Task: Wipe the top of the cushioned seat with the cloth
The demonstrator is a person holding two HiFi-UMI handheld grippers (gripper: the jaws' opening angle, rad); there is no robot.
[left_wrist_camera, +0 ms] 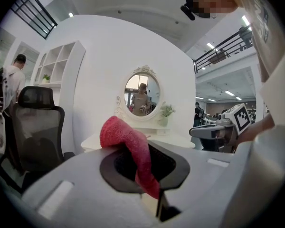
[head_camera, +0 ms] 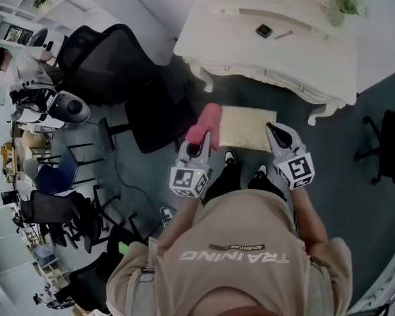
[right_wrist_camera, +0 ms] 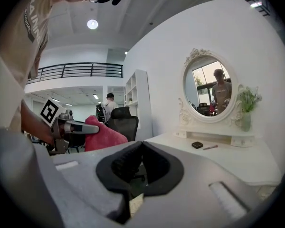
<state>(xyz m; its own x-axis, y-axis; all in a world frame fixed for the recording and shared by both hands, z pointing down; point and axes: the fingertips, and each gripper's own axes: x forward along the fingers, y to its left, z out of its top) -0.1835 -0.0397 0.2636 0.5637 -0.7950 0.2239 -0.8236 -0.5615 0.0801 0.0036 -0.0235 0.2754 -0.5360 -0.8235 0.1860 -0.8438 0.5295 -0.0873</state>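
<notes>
A pink-red cloth (head_camera: 205, 122) hangs in my left gripper (head_camera: 203, 142), whose jaws are shut on it. The cloth (left_wrist_camera: 126, 137) rises from the left gripper (left_wrist_camera: 149, 175) and folds over to the left. The beige cushioned seat (head_camera: 247, 128) lies just ahead, between both grippers and in front of the white dressing table (head_camera: 250, 31). My right gripper (head_camera: 274, 132) is held at the seat's right edge. The right gripper (right_wrist_camera: 140, 161) is shut with nothing between its jaws. In the right gripper view, the left gripper (right_wrist_camera: 78, 126) with the cloth (right_wrist_camera: 102, 137) shows at the left.
The dressing table carries an oval mirror (left_wrist_camera: 141, 95), a small potted plant (right_wrist_camera: 247, 106), a dark box (right_wrist_camera: 197, 145) and a pen. Black office chairs (head_camera: 118, 64) stand to the left. A person (head_camera: 16, 61) stands at the far left by shelves.
</notes>
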